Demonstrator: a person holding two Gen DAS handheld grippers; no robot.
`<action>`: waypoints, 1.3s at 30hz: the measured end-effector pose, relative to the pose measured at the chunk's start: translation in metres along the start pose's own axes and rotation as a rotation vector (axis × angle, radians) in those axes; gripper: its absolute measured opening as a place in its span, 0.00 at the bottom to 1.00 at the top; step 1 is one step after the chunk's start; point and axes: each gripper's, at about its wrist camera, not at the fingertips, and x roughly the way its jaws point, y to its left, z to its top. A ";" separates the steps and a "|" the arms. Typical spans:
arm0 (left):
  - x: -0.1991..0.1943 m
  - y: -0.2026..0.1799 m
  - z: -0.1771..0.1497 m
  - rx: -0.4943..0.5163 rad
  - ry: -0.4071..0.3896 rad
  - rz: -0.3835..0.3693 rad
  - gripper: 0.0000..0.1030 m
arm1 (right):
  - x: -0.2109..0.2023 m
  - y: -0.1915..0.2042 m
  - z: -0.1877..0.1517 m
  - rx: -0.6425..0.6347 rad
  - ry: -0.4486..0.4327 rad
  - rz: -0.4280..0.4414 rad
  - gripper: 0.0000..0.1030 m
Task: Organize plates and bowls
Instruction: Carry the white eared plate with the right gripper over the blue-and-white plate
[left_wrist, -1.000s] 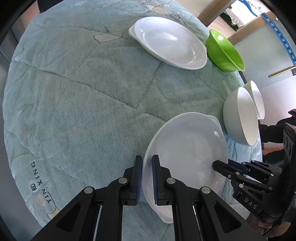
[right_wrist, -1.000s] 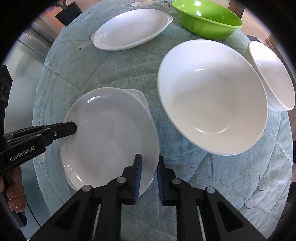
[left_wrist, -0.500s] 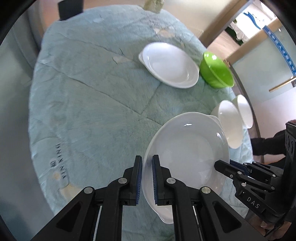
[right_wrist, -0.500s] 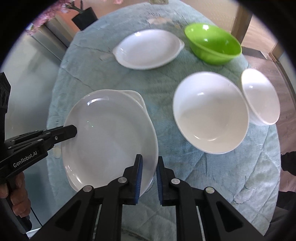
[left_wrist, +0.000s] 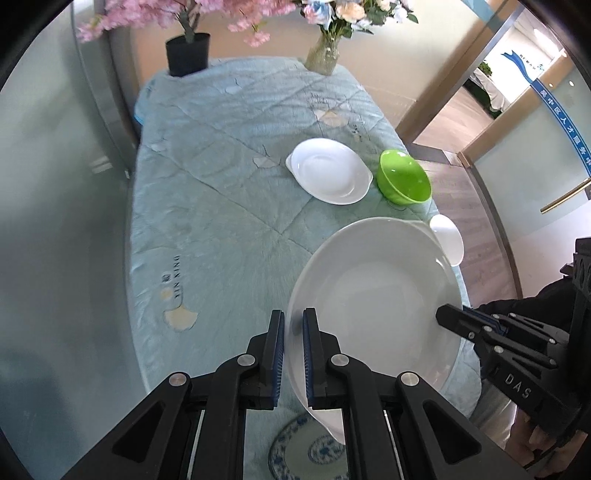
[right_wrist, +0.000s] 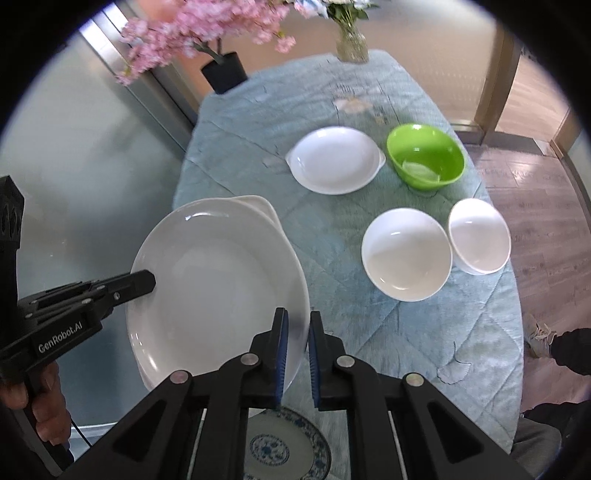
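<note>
A large white plate (right_wrist: 218, 284) is held in the air above the near end of the table (left_wrist: 221, 206), which is covered with a pale green quilted cloth, and it is gripped from two opposite sides. The left gripper (left_wrist: 293, 354) is pinched on the plate's left rim, with only the thin edge between its blue pads, and the right gripper (right_wrist: 295, 354) is seen with its jaws closing on the opposite rim, the rim already between them. Directly beneath the lifted plate, at the table's near edge, a blue-patterned plate (right_wrist: 291, 443) is partly seen. Further along the table from the lifted plate, a second white plate with small handles (right_wrist: 336, 160) lies flat, and a green bowl (right_wrist: 424, 155) stands just beside it on the right. Nearer than the green bowl, a wide white bowl (right_wrist: 406, 253) and a smaller white bowl (right_wrist: 480, 236) sit close together at the table's right edge; whether they touch cannot be told. At the far end a black flower pot (left_wrist: 188, 53) and a glass vase (left_wrist: 323, 55) are seen. The task is judged to be at an early stage: nothing is yet stacked, one plate is merely in transit, and the plates remain to be piled together and the three bowls to be nested
</note>
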 end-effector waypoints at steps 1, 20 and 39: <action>-0.008 -0.002 -0.004 -0.008 -0.003 0.005 0.05 | -0.008 0.002 -0.001 -0.003 -0.003 0.010 0.09; -0.119 -0.026 -0.120 -0.113 -0.048 0.033 0.06 | -0.095 0.023 -0.059 -0.083 -0.005 0.088 0.06; -0.053 -0.027 -0.240 -0.156 0.067 0.028 0.05 | -0.044 -0.011 -0.157 -0.052 0.087 0.100 0.07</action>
